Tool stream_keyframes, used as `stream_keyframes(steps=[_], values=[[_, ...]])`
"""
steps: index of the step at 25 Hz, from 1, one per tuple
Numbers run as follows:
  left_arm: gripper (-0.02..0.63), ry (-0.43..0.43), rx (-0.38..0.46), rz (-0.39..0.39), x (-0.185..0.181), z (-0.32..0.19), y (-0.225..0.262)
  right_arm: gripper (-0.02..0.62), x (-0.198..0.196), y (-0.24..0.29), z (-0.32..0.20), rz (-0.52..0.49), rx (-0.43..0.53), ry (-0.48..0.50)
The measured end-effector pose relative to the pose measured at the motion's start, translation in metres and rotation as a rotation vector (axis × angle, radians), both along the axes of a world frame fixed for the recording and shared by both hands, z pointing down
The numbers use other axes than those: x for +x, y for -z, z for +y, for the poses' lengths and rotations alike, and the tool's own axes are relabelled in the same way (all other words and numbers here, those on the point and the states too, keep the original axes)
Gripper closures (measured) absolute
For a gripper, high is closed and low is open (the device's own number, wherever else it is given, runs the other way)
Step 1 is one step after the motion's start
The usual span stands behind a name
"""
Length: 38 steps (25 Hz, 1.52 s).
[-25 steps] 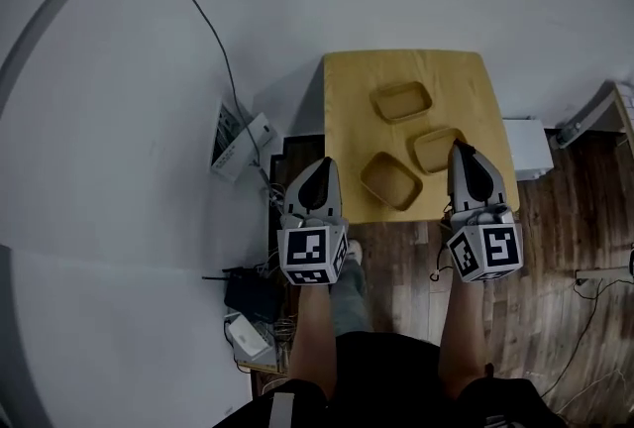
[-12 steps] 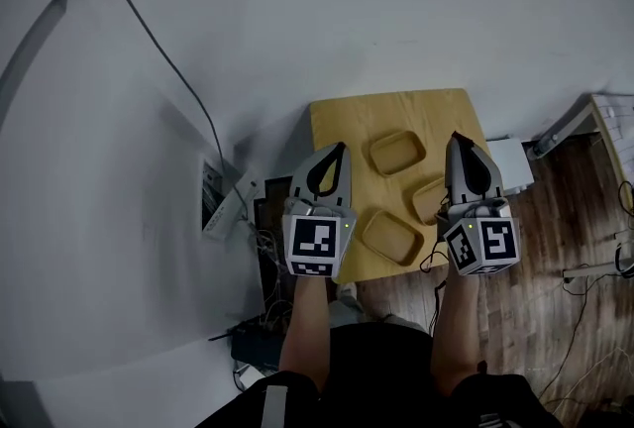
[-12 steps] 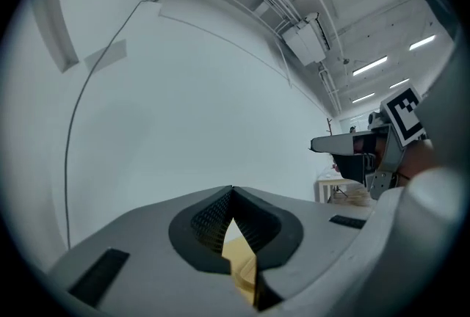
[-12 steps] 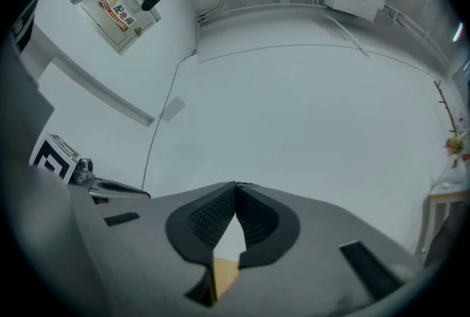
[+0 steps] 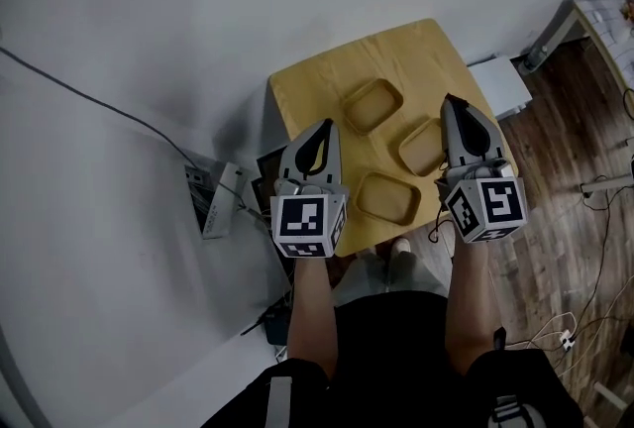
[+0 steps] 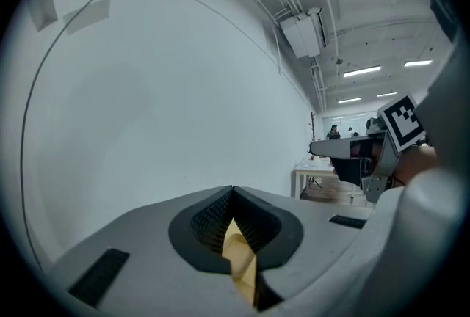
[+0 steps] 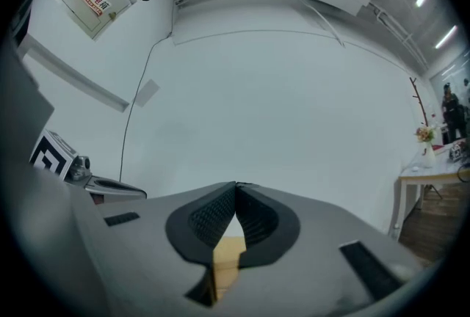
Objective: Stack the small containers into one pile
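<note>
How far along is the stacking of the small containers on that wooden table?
Nothing looks done yet: the far container, right container and near container sit separately on the table, none nested. Nothing is in hand: the left gripper and right gripper are held above the table, jaws together and empty. All the stacking is left.

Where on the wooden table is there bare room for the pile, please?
Bare: the far corner of the table beyond the far container, and the strip between that container and the left edge. Crowded: the near right, where the middle container and near container sit close by the right claw.
</note>
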State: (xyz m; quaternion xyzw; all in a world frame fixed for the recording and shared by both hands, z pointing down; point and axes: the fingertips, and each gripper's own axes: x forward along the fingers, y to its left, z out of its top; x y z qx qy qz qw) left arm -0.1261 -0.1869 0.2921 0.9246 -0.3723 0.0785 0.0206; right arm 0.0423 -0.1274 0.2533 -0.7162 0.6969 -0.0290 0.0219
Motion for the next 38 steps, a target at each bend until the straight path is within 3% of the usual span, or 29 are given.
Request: stream_keyframes(steps=[4,14,28,30,32,33,35,38], values=[[0.606,-0.012,-0.083,-0.049,0.013,0.001,-0.037,0.589,0.014,-0.028,0.007,-0.022,-0.056,-0.022],[0.606,-0.104,-0.226,-0.074,0.023,0.016,-0.106,0.589,0.008,-0.12,0.025,-0.102,-0.238,-0.066],[0.603,-0.209,-0.366,-0.257,0.036,0.044,-0.203,0.588,0.008,-0.219,0.057,-0.2,-0.434,-0.15],[0.553,-0.214,-0.394,-0.279,0.033,0.048,-0.219,0.588,0.005,-0.236,0.063,-0.216,-0.468,-0.16],[0.546,-0.217,-0.418,-0.299,0.03,0.052,-0.233,0.588,0.0,-0.252,0.069,-0.236,-0.502,-0.161],[0.546,-0.218,-0.428,-0.309,0.028,0.054,-0.239,0.582,-0.004,-0.26,0.072,-0.249,-0.521,-0.152],[0.546,-0.223,-0.446,-0.326,0.026,0.058,-0.25,0.508,-0.011,-0.275,0.077,-0.28,-0.562,-0.129],[0.546,-0.229,-0.466,-0.357,0.024,0.061,-0.264,0.502,-0.016,-0.295,0.086,-0.292,-0.626,-0.136]])
